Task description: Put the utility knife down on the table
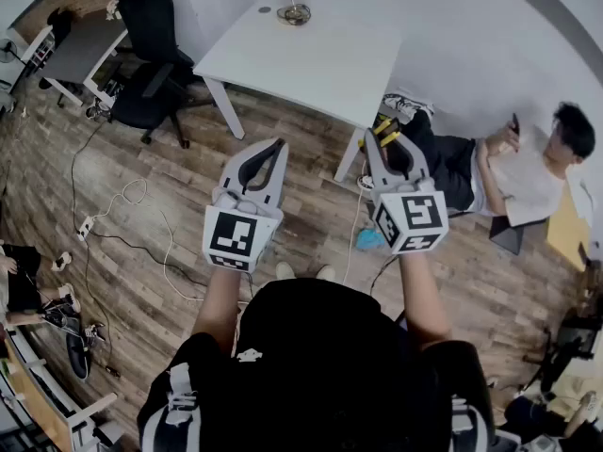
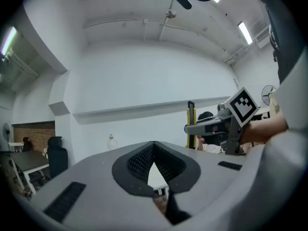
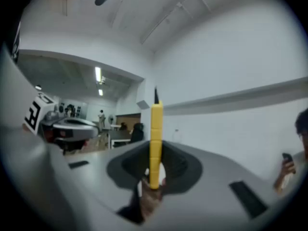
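1. Utility knife [image 3: 155, 138]: yellow body with a dark tip. It stands upright along the right claw's line of sight, its lower end clamped at the jaw tips. In the head view it lies over the floor just off the near edge of the bench, not on it.
2. Right claw [image 1: 375, 147]: closed on the utility knife, held out ahead of the person. Its marker cube [image 1: 412, 219] faces up.
3. Left claw [image 1: 279, 145]: jaw tips together with nothing between them. It is held level with the right claw and apart from it, to the left.
4. Bench [image 1: 311, 59]: white and rectangular, standing ahead of both claws. A small clear object [image 1: 294, 6], too small to identify, sits near its far edge.
5. Floor [image 1: 141, 252]: wood planks, crossed by loose cables [image 1: 113, 205].
6. Seated person [image 1: 509, 168]: on the floor to the right of the bench, against the white wall.
7. Black office chair [image 1: 151, 55]: to the left of the bench.
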A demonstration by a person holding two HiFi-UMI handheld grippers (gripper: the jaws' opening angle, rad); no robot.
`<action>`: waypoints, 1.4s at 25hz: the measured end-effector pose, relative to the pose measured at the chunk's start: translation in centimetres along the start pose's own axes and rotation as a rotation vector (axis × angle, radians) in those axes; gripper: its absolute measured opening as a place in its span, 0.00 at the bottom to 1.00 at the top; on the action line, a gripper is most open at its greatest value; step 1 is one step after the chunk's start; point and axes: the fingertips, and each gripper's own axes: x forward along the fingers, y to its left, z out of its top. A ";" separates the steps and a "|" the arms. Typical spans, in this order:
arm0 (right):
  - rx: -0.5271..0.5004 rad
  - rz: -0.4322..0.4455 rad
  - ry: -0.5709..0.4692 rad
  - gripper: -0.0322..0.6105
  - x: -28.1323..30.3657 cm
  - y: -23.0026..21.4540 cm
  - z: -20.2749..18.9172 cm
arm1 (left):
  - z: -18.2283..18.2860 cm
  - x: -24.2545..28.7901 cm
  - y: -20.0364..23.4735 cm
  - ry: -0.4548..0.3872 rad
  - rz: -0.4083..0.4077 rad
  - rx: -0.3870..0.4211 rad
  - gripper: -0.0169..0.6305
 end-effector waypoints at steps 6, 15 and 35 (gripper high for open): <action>0.001 0.009 -0.001 0.18 -0.5 0.5 -0.2 | -0.1 -0.4 -0.3 0.005 -0.002 -0.007 0.05; -0.019 0.032 0.013 0.18 -0.9 -0.4 -0.6 | -0.3 0.4 -1.7 0.016 0.010 -0.013 0.05; 0.001 0.090 0.029 0.18 -4.2 -3.7 -3.0 | -1.1 1.4 -6.3 0.062 0.068 -0.018 0.05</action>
